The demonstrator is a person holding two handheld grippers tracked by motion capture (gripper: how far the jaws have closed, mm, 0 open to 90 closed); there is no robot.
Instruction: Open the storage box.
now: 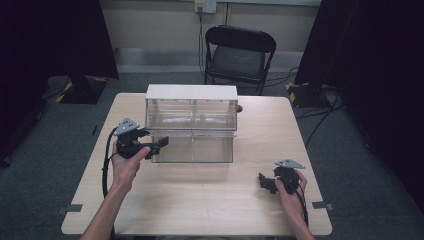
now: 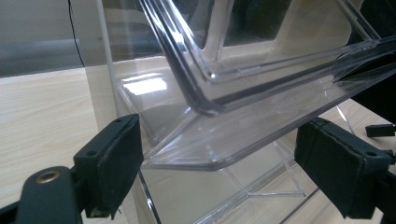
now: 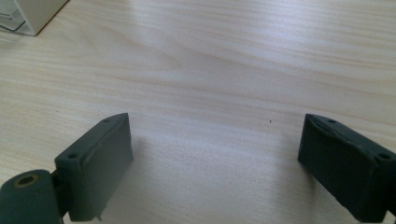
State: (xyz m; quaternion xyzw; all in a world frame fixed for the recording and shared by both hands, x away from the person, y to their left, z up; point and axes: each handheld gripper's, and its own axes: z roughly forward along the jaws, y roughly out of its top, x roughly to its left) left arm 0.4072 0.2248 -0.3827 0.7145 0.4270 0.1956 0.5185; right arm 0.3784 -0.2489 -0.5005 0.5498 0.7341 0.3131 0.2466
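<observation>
Clear plastic drawer cabinet [image 1: 191, 124] with a white top, standing at the middle of the far half of the pale wood counter [image 1: 200, 200]. Lower drawer [image 1: 192, 149] pulled out toward the near edge, top row pushed in. Left hand-held gripper [image 1: 160, 144] raised just at the left front corner of that pulled-out drawer, gripped from below by the left hand [image 1: 126, 165]. Seen along its own jaws, the drawer's clear front lip [image 2: 224, 140] lying between the two black pads [image 2: 116, 163], jaws spread wider than the lip, pads not pressing on it, so open around it rather than gripping. Right hand-held gripper [image 1: 263, 183] low over the near right part of the counter, well apart from the cabinet, held by the right hand [image 1: 290, 192]. Its jaws spread wide over bare wood [image 3: 210, 93], nothing between them. Black folding chair [image 1: 239, 55] behind the counter, against the wall.
</observation>
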